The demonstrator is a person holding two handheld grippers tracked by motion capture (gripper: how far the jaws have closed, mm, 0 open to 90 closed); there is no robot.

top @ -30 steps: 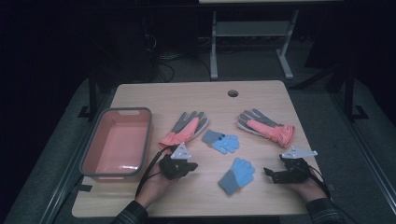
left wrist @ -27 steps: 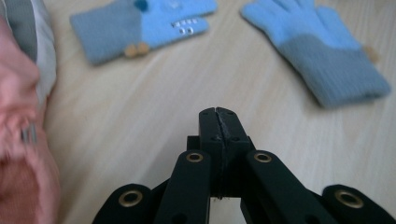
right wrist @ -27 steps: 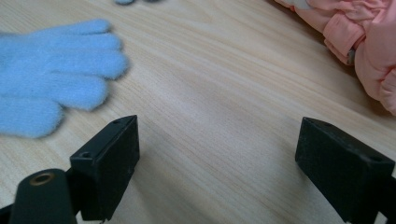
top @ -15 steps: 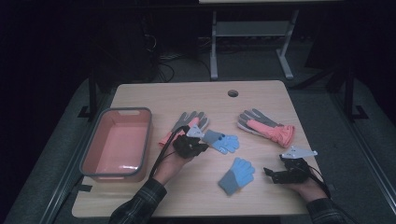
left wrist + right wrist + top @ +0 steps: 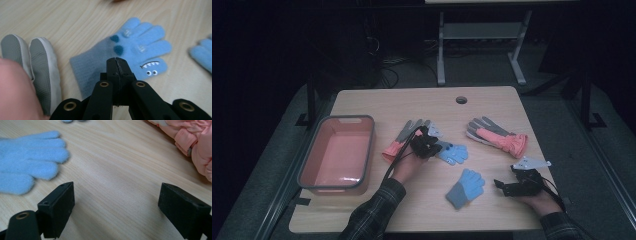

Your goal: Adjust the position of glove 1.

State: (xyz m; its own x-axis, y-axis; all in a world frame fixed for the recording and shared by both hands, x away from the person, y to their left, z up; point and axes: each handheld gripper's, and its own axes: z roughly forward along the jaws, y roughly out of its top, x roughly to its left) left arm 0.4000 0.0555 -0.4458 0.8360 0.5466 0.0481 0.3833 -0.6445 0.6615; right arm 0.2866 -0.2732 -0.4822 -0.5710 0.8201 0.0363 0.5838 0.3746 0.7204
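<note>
**Left tool over the monster-face glove**

Nearest, at the desk's [image 5: 492,107] front edge: right tool [image 5: 512,186] resting low, jaws spread wide over bare wood, pinching nothing; probably parked there to leave the middle free. Just left of it, a plain light-blue knit glove [image 5: 466,187], cuff toward the person, fingers up and away.

Farther in, left tool [image 5: 426,145] hanging above the second light-blue knit glove [image 5: 130,52], the one with a small monster face. Jaws pressed together, nothing between them; from the left gripper view, tips over the glove's palm. Touching or just above: cannot tell. Likely lined up for a pick, which would call for spreading the jaws first. Glove flat on the desk near its centre, long axis running across, cuff next to the tool, fingers toward the person's right in the high view.

Just beside that tool on its left, a salmon-and-grey padded glove [image 5: 404,137], fingers pointing away. Its match [image 5: 498,136] well apart on the right, cuff to the right. At far left, a shallow salmon plastic bin with a grey rim [image 5: 312,162], 1 likely drop spot for all 4 gloves.
</note>
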